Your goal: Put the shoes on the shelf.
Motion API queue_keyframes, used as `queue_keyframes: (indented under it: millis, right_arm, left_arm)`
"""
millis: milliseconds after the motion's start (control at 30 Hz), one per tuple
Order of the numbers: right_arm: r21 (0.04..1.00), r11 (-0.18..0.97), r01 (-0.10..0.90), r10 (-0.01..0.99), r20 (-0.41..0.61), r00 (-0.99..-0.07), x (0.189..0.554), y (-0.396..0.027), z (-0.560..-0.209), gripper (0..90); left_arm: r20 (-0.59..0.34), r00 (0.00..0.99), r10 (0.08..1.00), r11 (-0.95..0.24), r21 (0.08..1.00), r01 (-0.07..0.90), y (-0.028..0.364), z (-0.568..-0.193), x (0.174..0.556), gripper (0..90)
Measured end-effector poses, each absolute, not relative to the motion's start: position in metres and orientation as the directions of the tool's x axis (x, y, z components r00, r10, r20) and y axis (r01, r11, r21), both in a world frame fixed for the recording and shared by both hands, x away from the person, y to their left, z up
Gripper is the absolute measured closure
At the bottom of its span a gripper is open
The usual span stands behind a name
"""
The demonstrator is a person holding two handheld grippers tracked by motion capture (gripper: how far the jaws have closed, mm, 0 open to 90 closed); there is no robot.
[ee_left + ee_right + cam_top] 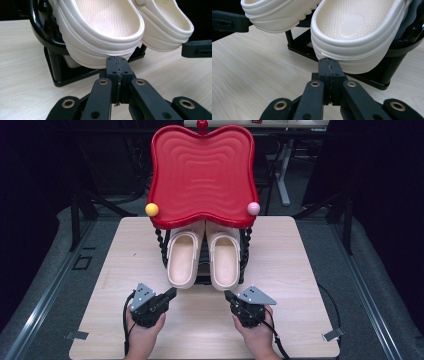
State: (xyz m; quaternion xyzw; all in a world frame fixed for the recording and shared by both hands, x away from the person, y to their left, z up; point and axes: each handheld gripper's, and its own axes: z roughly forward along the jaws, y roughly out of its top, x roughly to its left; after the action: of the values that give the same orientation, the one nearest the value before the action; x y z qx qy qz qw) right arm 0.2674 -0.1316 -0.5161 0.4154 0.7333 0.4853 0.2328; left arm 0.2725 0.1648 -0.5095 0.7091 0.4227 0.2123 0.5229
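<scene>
Your left gripper (171,293), black jointed plastic with a grey 3-cornered plate on top, sits at about 7 o'clock on the pale wood-grain table (300,270), and its 2 fingers are pressed flat together with nothing between them; in the left gripper view the pads (117,67) meet along a thin ragged seam. Your right gripper (228,295), built the same, sits at about 5 o'clock, its fingers likewise squeezed together on nothing. Each tip points toward 12 o'clock at the shoe just ahead of it. The 2 cream-coloured moulded foam clogs lie side by side at the table's centre, heels toward you, tilted on a black metal rack (202,279): the left clog (182,260) just beyond your left tip, the right clog (224,261) just beyond your right. Their footbeds are finely pebbled, with a smooth oval patch at the heel, and their thick rounded sidewalls carry stepped ridges. In the gripper views each tip stands just below its clog's heel rim; you cannot tell whether it touches. Above the clogs, toward 12 o'clock, the rack carries a glossy red plastic tray (202,175) with wavy rippled relief and lobed corners, a yellow ball (151,209) at its near left corner and a pink ball (253,208) at its near right.
</scene>
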Motion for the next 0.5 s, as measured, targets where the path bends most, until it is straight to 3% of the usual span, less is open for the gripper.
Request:
queue_keyframes:
  millis: [500]
  right_arm:
    - [0.912, 0.166, 0.375, 0.865, 0.048, -0.5, 0.294, -0.135, -0.505, 89.9]
  left_arm:
    - [-0.117, 0.526, 0.842, -0.107, 0.92, 0.376, 0.163, -0.502, 0.302, 90.0]
